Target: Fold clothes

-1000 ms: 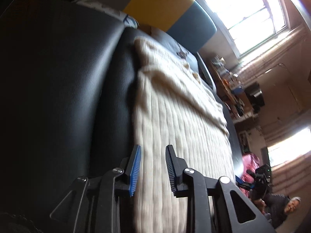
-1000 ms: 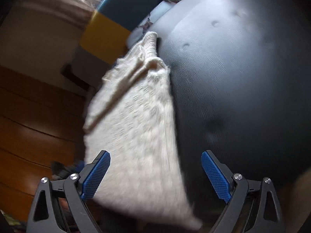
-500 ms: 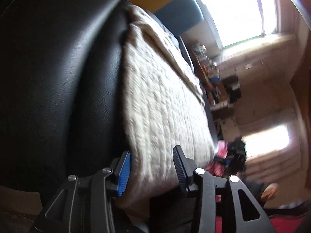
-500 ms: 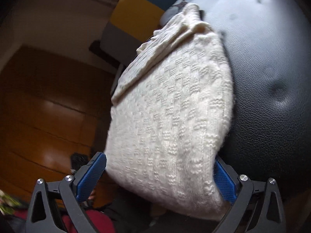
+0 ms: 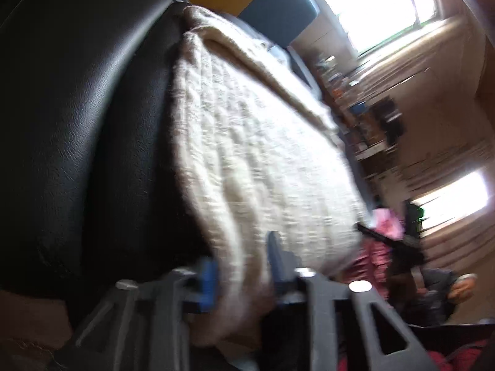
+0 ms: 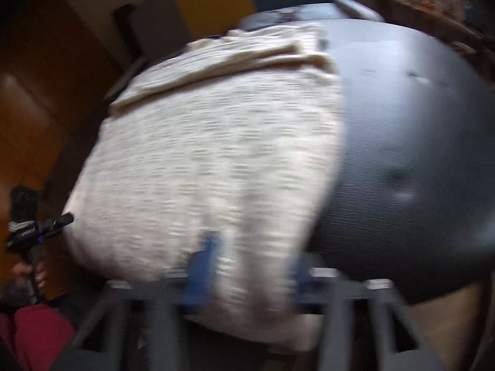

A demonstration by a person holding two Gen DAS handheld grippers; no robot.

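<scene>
My left claw point(image 5: 241, 273) grips the near hem of the cream knit sweater point(image 5: 253, 154); its blue pads sit on either side of the fabric. My right claw point(image 6: 247, 273) pinches the same hem at the other near corner. The sweater lies on a black leather seat point(image 6: 417, 154), its long axis running straight ahead of both claws, collar end farthest from me. Both claws are equally near. In my judgement, the fold carries the hem forward toward that far end. Motion blur hides the pad contact; the hem's underside is hidden.
</scene>
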